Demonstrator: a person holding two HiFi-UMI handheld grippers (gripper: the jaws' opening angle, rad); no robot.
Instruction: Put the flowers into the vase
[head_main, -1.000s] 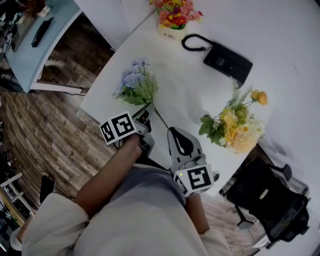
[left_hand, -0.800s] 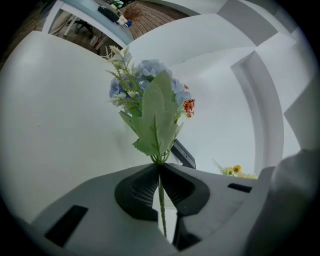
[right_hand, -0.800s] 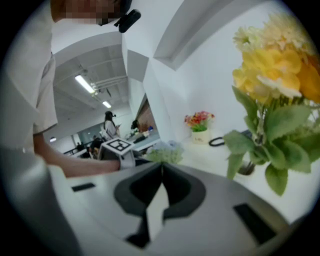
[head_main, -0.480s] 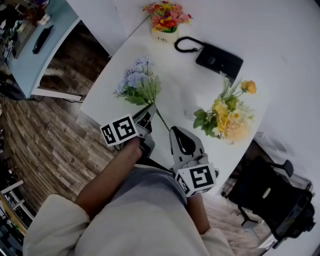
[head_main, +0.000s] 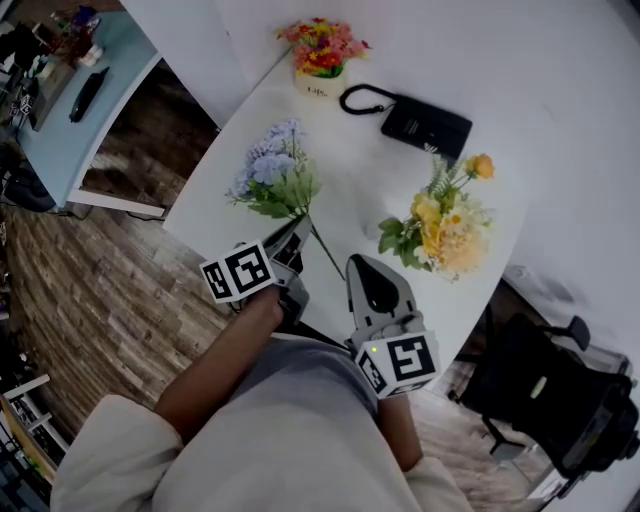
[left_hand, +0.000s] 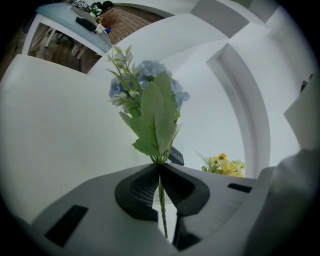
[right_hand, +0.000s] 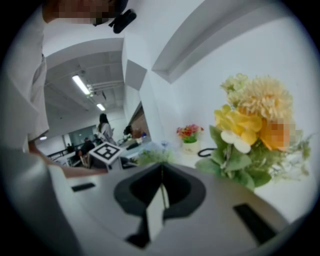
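The blue flowers (head_main: 275, 178) (left_hand: 150, 100) are held over the near left part of the white table (head_main: 365, 175), heads pointing away from the person. Their thin green stem (left_hand: 161, 200) runs back between the jaws of the left gripper (head_main: 297, 228) (left_hand: 159, 167), which are clamped on it just below the lowest leaves. The loose end of the stem trails on towards the person.

The right gripper (head_main: 357, 263) (right_hand: 161, 167) is just beside it, over the table's near edge. Its jaws are pressed together with nothing between them.

A bunch of yellow flowers (head_main: 440, 225) (right_hand: 255, 120) lies on the table to the right of the grippers, near the right gripper but apart from it. At the far side stands a small white pot (head_main: 318, 85) with red and pink flowers in it. Next to that lies a flat black pouch (head_main: 425, 125) with a black loop at one end.

Off the table to the right stands a black chair (head_main: 560, 400). A pale blue desk (head_main: 60, 120) sits at the upper left over the wooden floor (head_main: 100, 290).
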